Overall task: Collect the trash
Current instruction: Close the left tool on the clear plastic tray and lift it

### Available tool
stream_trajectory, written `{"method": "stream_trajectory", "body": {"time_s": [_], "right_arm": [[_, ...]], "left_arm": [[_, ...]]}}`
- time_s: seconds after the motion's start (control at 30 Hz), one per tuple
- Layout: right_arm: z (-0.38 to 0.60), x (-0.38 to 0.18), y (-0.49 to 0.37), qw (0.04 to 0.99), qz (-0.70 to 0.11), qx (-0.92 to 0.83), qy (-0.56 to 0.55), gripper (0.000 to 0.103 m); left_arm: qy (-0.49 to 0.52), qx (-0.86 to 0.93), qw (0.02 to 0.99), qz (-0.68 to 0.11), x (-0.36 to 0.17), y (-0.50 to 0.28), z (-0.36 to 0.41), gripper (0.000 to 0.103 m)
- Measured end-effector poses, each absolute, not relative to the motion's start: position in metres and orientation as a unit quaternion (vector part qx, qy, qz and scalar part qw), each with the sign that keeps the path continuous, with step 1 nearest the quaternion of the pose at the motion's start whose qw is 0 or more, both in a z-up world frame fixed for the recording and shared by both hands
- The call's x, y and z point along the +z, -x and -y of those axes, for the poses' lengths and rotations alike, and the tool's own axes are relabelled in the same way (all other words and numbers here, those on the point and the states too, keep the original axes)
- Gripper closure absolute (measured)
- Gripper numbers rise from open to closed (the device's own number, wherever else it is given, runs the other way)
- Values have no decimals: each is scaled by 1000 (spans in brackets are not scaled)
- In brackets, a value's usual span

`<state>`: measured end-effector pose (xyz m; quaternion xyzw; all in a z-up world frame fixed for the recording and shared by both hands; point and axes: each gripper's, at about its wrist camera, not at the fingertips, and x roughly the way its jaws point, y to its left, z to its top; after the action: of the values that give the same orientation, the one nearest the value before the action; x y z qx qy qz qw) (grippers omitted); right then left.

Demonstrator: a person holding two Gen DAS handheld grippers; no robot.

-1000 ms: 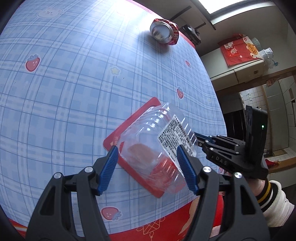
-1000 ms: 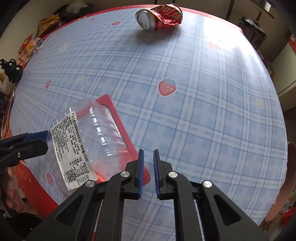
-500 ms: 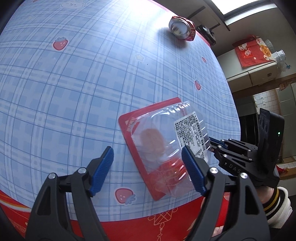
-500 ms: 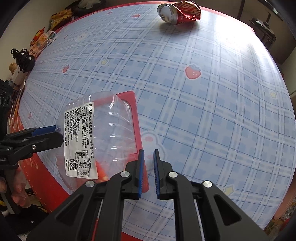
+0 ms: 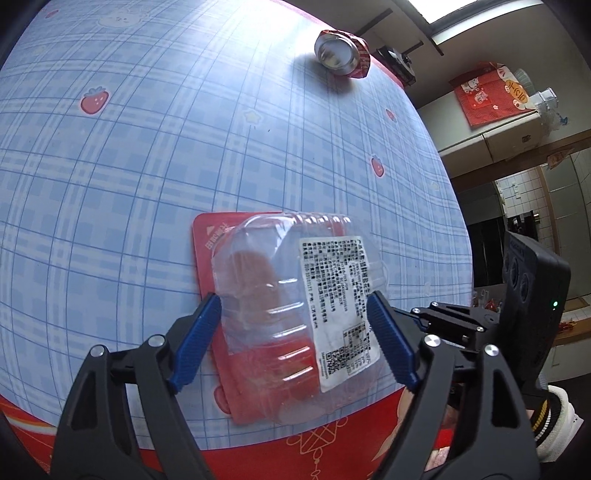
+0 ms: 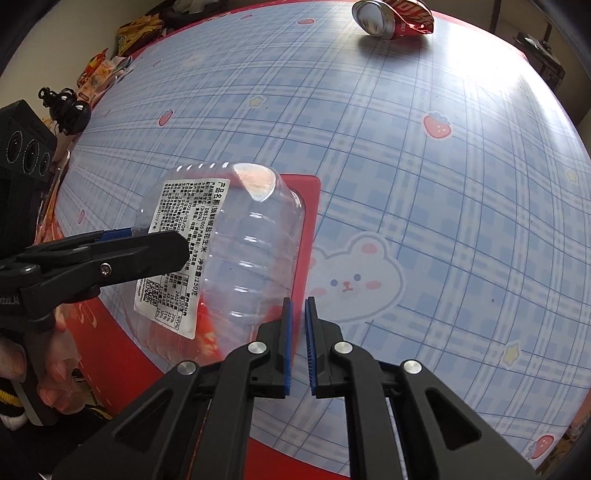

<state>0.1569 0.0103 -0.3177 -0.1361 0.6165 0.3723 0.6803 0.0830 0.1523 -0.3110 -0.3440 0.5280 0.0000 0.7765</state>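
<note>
Since the earlier frames the left hand-held gripper (image 5: 295, 338) has been opening its jaws, and they now stand wide with the clear plastic container (image 5: 295, 306) between the blue pads; whether the pads still press its walls I cannot tell. The right hand-held gripper (image 6: 298, 345) has shifted across the table (image 6: 443, 184) and is pinched almost shut with nothing between its jaws, just beside the container's near end. The container lies on its side over a red card (image 5: 210, 240) near the table's front edge, its white label (image 6: 181, 258) turned up. A crushed red can (image 6: 391, 16) lies well apart at the far edge.

The likely trouble is the container itself: it is thin, ribbed and slick, so a squeeze could buckle it or squirt it out sideways. It also sits close to the edge, so a nudge from the right hand-held gripper could roll it off the table. The card beneath may slide along too.
</note>
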Motion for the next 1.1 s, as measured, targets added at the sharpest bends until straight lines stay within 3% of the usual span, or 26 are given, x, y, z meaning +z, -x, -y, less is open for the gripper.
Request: {"method": "stream_trajectory", "body": {"time_s": [0.43,1.1], "right_arm": [[9,-327,-174,685,-620,382,28,98],[78,-323,-200,717,-596,359,-43,97]], "left_arm": [[273,-42,830,-485,-227,-106,-132,25],[219,-84,828,-509,-220,-161,-69,33]]}}
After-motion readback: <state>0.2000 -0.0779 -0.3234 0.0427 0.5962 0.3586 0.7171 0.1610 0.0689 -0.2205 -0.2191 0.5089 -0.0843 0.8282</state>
